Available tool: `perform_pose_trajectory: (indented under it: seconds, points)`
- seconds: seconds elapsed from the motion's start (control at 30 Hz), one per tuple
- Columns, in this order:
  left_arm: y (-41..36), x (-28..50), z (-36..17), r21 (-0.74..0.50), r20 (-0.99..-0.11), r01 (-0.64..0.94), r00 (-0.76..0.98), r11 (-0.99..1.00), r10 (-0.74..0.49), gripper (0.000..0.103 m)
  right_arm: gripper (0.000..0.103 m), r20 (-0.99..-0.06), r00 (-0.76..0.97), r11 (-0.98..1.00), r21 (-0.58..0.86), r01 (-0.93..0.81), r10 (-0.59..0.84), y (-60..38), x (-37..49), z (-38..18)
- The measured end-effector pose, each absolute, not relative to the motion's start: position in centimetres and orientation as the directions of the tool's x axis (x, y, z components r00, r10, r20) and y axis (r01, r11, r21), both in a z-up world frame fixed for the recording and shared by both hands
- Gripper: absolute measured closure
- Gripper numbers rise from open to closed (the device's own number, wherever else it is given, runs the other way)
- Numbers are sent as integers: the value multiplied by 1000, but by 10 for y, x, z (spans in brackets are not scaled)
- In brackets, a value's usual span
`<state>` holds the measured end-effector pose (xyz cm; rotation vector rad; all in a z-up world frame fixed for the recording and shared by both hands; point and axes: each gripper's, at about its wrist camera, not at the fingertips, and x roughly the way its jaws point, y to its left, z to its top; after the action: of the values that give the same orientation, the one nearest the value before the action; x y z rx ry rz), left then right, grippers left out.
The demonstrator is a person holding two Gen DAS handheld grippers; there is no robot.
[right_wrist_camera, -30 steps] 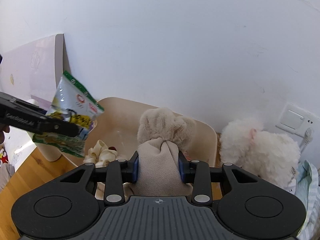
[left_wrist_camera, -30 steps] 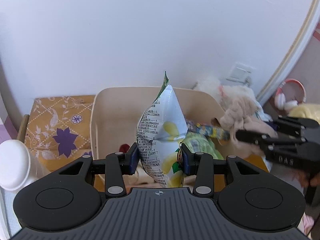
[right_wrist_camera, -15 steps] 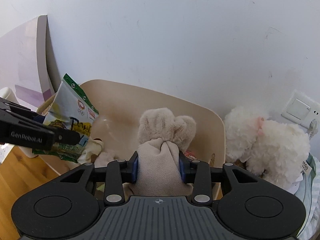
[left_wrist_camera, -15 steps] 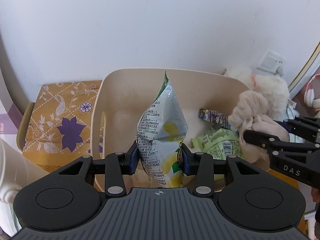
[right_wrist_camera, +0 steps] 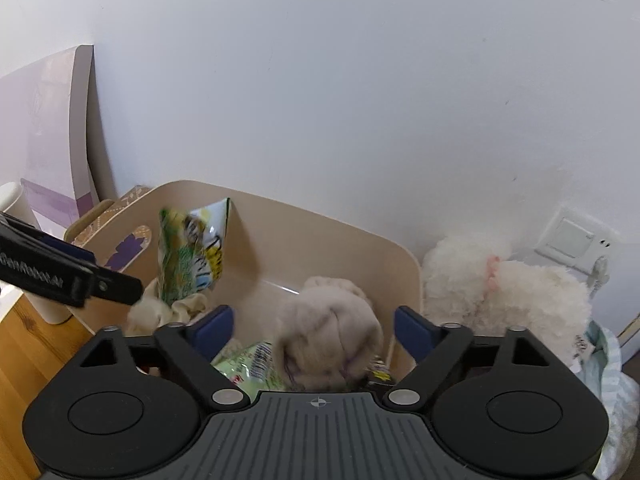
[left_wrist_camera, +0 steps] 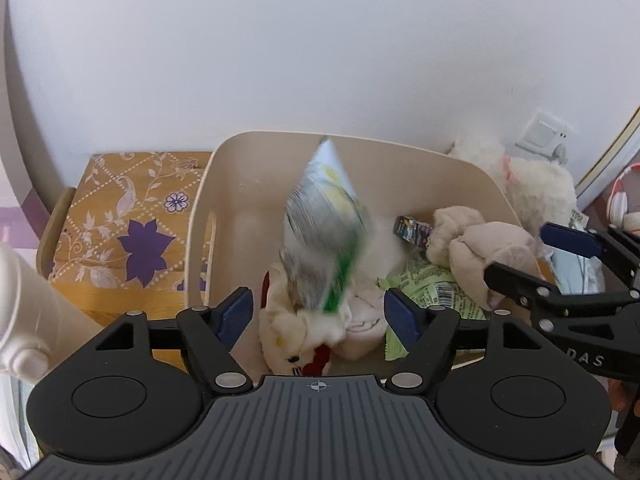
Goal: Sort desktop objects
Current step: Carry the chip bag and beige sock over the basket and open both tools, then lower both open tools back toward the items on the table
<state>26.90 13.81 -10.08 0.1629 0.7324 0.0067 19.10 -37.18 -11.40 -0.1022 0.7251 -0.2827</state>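
Note:
A beige plastic bin [left_wrist_camera: 200,216] stands against the white wall; it also shows in the right wrist view [right_wrist_camera: 360,236]. My left gripper [left_wrist_camera: 318,312] is open above it. A blurred silver-and-green snack bag [left_wrist_camera: 324,232] is loose in the air just ahead of the jaws, over the bin; it also shows in the right wrist view [right_wrist_camera: 192,256]. My right gripper [right_wrist_camera: 312,324] is open, and a beige plush toy [right_wrist_camera: 328,344] lies blurred between and below its jaws, over the bin's right side [left_wrist_camera: 480,244]. The bin holds a cream plush [left_wrist_camera: 296,332] and green packets [left_wrist_camera: 436,292].
A fluffy white plush [right_wrist_camera: 504,300] sits right of the bin below a wall socket [right_wrist_camera: 572,240]. A yellow floral box [left_wrist_camera: 128,220] stands left of the bin. A white bottle [left_wrist_camera: 28,320] is at the near left. Pink headphones [left_wrist_camera: 620,212] lie far right.
Both grippers have opened. The snack bag has left the left jaws and the beige plush has left the right jaws; both are dropping into the bin.

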Motion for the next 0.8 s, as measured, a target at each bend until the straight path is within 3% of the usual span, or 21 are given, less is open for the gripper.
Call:
perform_pose_trajectory:
  seconds: [0.17,0.47,0.8]
  points:
    - [142,254,-95,167,-654,51,753,985,72,28,0,-614,730,953,-211,216,-301,-370,170,-106]
    - [153,217,-85,188,-635,57,768,980,78,27,0,-613,742,962,-207,181,-271,-370,131,-106]
    - [167,190,-105,206,-699,86,710,975,85,27,0,-678,691,966,-230,122,-249,-363,83,-134]
